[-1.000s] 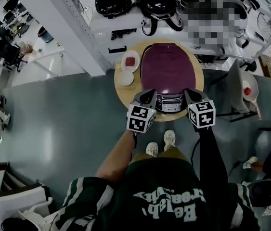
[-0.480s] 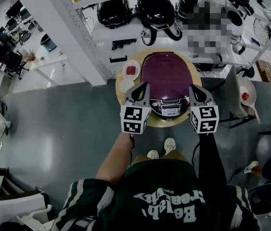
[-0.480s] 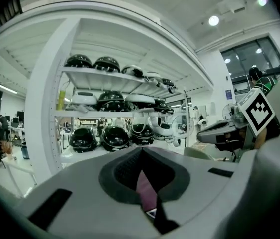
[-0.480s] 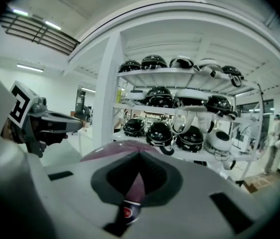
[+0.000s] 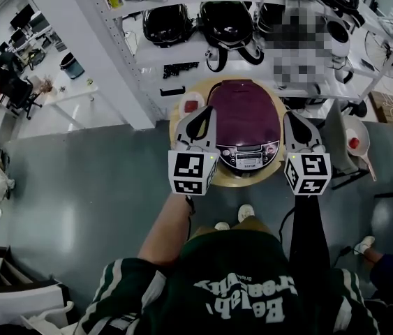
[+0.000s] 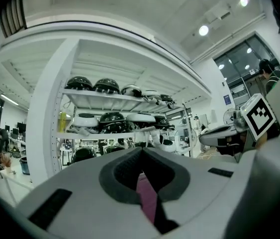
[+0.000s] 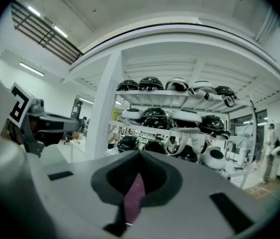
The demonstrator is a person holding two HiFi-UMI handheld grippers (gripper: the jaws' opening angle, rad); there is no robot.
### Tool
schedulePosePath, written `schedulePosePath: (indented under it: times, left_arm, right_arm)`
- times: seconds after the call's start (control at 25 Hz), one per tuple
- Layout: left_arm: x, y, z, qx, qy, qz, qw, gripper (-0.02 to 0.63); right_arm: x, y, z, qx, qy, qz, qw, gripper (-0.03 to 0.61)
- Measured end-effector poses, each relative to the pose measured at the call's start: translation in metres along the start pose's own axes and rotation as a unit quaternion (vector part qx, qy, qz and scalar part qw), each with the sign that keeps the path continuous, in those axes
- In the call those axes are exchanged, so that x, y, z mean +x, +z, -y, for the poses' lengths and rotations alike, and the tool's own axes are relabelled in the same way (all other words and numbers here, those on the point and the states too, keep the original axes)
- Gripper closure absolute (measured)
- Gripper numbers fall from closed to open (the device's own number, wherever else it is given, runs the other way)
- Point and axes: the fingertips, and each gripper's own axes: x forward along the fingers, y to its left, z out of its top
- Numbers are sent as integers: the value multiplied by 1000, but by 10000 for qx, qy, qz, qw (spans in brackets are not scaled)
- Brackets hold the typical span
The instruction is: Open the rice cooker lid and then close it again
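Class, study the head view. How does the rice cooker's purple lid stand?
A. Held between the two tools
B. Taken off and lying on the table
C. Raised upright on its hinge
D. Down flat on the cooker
D: the purple lid lies flat over the rice cooker, with its whole top facing the camera.

Head view: overhead, steeply down on round table (image 5: pixel 248 179) and shelving (image 5: pixel 175 53).
Left gripper view: rides left gripper (image 5: pixel 207 110), level, close along its jaws, toward shelving.
Right gripper view: on right gripper (image 5: pixel 291 114), likewise; shelving shared.
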Motion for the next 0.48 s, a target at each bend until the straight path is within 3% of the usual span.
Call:
schedulePosePath:
  times: [0.48]
  left_arm:
    - [-7,9,-2,18,-107,129,9999,614]
  right_arm:
    - [-6,-2,-3,-199,-214,-44,9996,575]
